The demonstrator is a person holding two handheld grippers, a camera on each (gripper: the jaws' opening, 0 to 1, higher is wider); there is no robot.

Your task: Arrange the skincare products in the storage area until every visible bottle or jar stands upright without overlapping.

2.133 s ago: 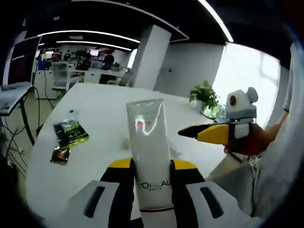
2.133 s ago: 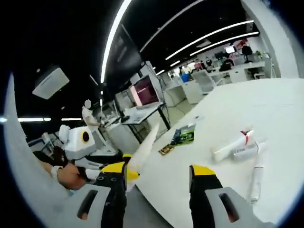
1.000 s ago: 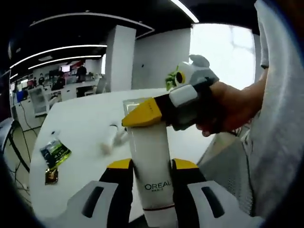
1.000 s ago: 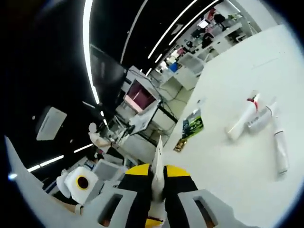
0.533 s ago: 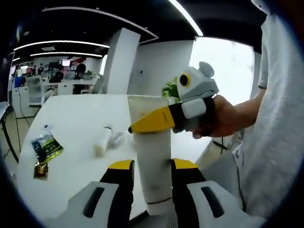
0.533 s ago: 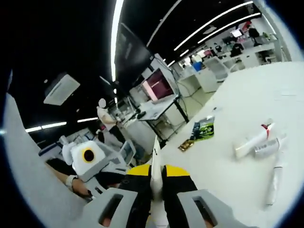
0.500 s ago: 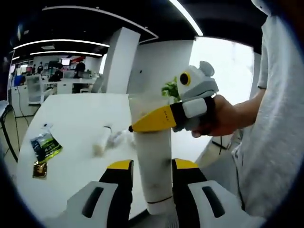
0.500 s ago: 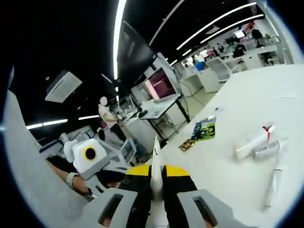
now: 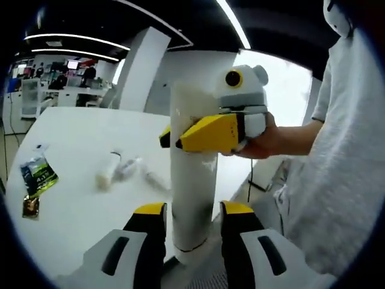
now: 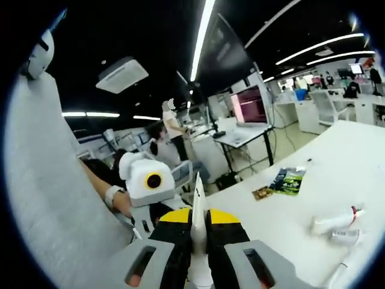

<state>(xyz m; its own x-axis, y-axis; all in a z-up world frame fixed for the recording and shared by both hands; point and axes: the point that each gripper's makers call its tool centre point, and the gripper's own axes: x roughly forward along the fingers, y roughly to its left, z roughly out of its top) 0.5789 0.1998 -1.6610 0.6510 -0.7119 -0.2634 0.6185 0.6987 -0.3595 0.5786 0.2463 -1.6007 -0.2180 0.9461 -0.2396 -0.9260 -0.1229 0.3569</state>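
L gripper view: white tube [image 9: 192, 174] stands up the centre of frame, lower end sitting between the L gripper [image 9: 191, 212] yellow-tipped jaws at bottom centre; jaws close on both sides of it, pinching it. R gripper [image 9: 207, 133] comes in from the right, upper centre, yellow tips clamped across the tube's upper part, a hand [image 9: 264, 137] behind it w/ grey sleeve at right edge. White bench [image 9: 72, 198] fills the left half; three more tubes [image 9: 123, 170] lie flat on it in a loose cluster at centre left, close together. Green sachet [image 9: 37, 177] and a small brown packet [image 9: 29, 207] lie at far left, just beside each other. R gripper view: R gripper [image 10: 198, 224] at bottom centre, jaws pressed onto the thin flat end of the tube [image 10: 197, 208], seen edge-on. L gripper's body [image 10: 147, 180] at centre left. Lying tubes [image 10: 337, 224] at lower right on the bench [image 10: 337, 174], sachet [image 10: 287, 179] at centre right.
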